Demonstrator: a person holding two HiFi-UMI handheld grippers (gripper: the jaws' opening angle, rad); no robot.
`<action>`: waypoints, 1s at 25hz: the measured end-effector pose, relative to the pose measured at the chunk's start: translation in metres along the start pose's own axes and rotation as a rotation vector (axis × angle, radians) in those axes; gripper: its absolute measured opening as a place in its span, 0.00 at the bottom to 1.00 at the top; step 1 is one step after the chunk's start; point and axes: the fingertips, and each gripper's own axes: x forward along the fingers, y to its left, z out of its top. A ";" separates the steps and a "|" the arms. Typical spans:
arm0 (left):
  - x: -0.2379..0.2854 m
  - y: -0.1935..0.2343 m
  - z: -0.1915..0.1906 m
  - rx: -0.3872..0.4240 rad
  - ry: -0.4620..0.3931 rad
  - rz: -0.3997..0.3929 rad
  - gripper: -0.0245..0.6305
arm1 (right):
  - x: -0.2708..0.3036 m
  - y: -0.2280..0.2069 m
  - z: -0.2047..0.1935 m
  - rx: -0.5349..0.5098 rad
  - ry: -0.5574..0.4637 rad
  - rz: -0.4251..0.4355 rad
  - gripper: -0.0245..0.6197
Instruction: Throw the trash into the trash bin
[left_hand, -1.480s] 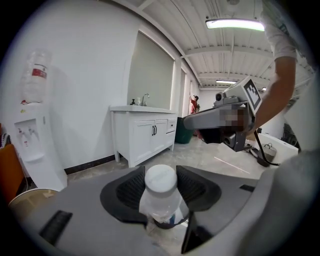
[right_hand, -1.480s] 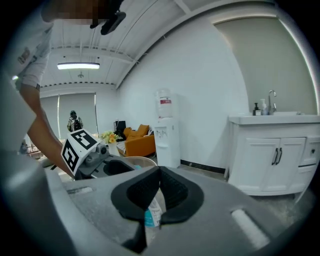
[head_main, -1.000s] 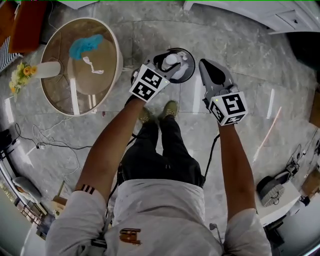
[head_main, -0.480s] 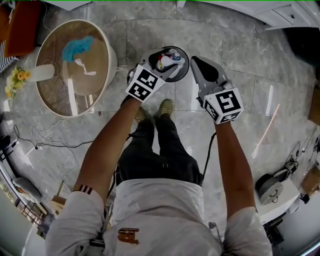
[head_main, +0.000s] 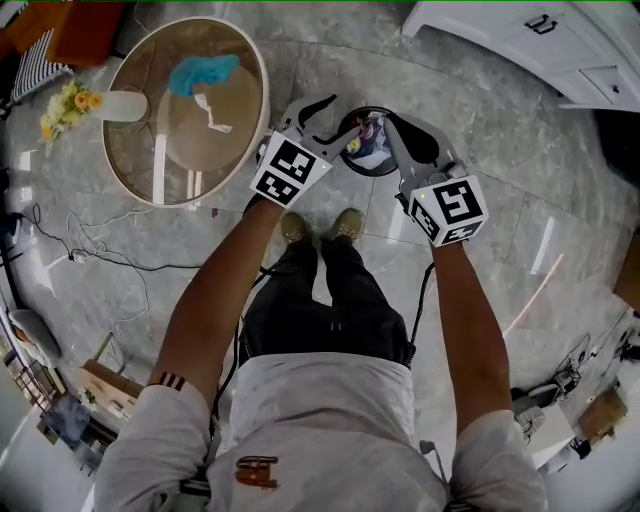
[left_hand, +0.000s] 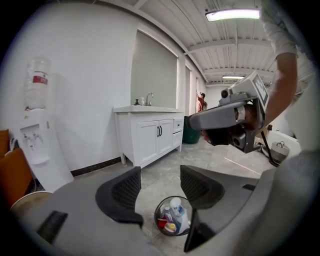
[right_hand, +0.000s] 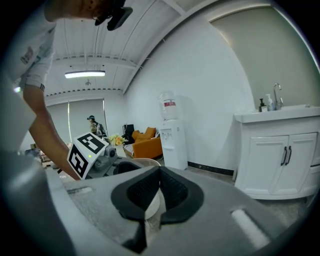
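Surface (head_main: 130, 150): round, left of the person; a blue bundle (head_main: 203, 72) and a white scrap (head_main: 212, 112) lie on it, probably trash.
Trash bin (left_hand: 159, 220): on the floor before the feet; a bottle (left_hand: 177, 209) and wrappers lie inside.
Left hand-held gripper (left_hand: 160, 187): above the bin, jaws wide, just narrowed slightly, nothing between; I judge the drop is made.
Right hand-held gripper (right_hand: 159, 187): jaws together, empty.

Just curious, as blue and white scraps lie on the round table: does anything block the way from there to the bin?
Nothing visible does. Only open marble floor lies between the round table and the trash bin. The cables lie on the table's other side, away from the bin.
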 end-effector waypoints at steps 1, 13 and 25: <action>-0.009 0.008 0.001 -0.004 -0.006 0.021 0.40 | 0.007 0.007 0.004 -0.006 -0.002 0.019 0.04; -0.123 0.124 -0.060 -0.080 0.059 0.226 0.22 | 0.119 0.118 0.032 -0.047 0.006 0.196 0.04; -0.184 0.245 -0.190 -0.194 0.260 0.341 0.42 | 0.226 0.188 -0.003 -0.046 0.085 0.239 0.04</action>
